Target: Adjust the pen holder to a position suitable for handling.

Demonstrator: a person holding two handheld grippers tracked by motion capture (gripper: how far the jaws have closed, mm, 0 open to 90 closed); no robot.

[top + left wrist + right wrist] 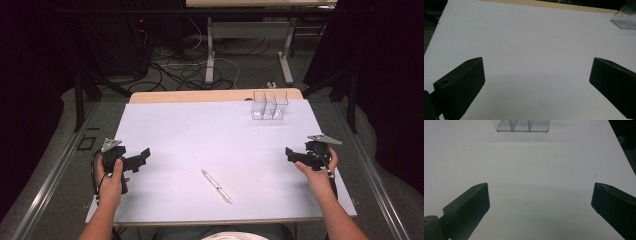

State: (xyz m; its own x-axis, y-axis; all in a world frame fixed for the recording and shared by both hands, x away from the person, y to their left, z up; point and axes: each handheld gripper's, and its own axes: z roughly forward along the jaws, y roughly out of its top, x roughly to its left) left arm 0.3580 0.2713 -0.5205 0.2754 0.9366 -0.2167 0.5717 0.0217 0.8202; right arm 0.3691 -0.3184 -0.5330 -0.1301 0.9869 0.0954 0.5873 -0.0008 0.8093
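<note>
Pen (217, 186): lying near-centre on the white table (200, 135), between both grippers, touching neither.
Left gripper (144, 156): left edge, jaws spread wide, empty.
Right gripper (291, 155): right edge, jaws spread wide, empty.
Clear organizer (269, 105): far right, upright.

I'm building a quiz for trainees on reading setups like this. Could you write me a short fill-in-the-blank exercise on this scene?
1. The pen lies on the white table between the two ____.
2. The clear organizer near the table's far edge has ____ compartments.
3. The jaws of the left gripper and the right gripper both stand ____.

Missing words: grippers; three; open
</note>
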